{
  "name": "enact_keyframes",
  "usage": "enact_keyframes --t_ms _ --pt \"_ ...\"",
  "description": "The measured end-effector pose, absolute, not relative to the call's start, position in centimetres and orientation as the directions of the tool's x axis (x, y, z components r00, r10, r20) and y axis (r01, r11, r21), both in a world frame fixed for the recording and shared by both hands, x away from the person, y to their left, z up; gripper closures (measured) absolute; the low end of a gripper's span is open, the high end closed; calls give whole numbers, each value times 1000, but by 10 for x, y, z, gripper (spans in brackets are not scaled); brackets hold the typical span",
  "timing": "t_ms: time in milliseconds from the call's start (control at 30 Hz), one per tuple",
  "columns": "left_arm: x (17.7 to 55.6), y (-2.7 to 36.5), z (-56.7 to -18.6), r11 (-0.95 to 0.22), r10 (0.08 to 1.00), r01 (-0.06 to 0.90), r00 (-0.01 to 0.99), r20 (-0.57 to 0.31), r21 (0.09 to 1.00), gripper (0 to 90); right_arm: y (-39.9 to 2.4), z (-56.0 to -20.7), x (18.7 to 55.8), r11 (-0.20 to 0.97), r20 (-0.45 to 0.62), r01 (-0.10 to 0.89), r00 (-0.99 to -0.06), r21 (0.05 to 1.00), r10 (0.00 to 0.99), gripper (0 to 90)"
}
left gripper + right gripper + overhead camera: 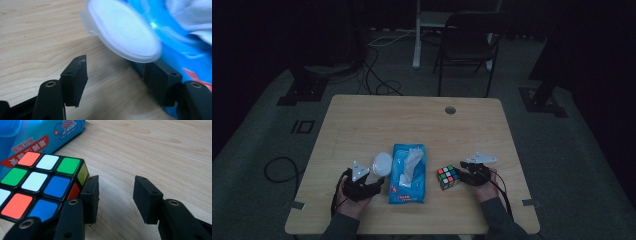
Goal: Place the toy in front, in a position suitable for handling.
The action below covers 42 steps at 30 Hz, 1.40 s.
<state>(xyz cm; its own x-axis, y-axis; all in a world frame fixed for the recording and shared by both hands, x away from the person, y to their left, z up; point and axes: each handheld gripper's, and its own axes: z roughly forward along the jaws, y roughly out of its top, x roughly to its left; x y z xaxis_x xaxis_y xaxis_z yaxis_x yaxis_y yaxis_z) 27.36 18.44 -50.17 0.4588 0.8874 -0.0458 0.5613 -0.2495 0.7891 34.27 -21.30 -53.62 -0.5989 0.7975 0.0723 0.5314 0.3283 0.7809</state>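
Note:
A blue pack of wet wipes (407, 173) lies near the table's front middle, with a white wipe (413, 160) sticking out and its round white lid (382, 163) flipped open to the left. My left gripper (371, 184) sits just left of the pack, open, with the lid (123, 30) hovering above its jaws and the pack (182, 50) against the right jaw. A colourful puzzle cube (448, 176) rests right of the pack. My right gripper (463, 176) is open beside the cube (40, 187), its left jaw touching the cube's side, nothing between the jaws.
The wooden table (362, 125) has a cable hole (450, 110) at the back. A dark chair (467, 45) and floor cables (377, 75) lie beyond the far edge. The room is dim.

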Motion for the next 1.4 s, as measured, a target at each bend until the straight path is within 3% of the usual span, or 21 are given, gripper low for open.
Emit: enact_keyframes --t_ms 333,667,867,900,1033,1267,1400 --pt "256 173 -495 -225 847 545 519 -114 808 337 -212 -537 337 336 75 534 -606 776 792 540" --pt "255 156 -509 -263 837 594 533 -126 760 337 -214 -535 334 334 74 530 -607 779 792 523" --pt "259 155 -507 -272 823 596 551 -139 755 470 -214 -535 334 333 74 530 -607 780 791 522" --pt "260 155 -506 -274 832 594 541 -123 756 535 -214 -535 334 333 73 529 -606 780 792 521" --pt "272 160 -504 -251 872 603 480 -94 758 583 -214 -535 334 333 73 529 -606 781 792 522" --pt "286 167 -498 -244 885 581 461 -67 777 505 -214 -535 334 332 72 527 -606 783 792 517" --pt "266 153 -485 -273 847 506 530 -45 818 421 -215 -534 334 326 75 527 -603 785 794 506"
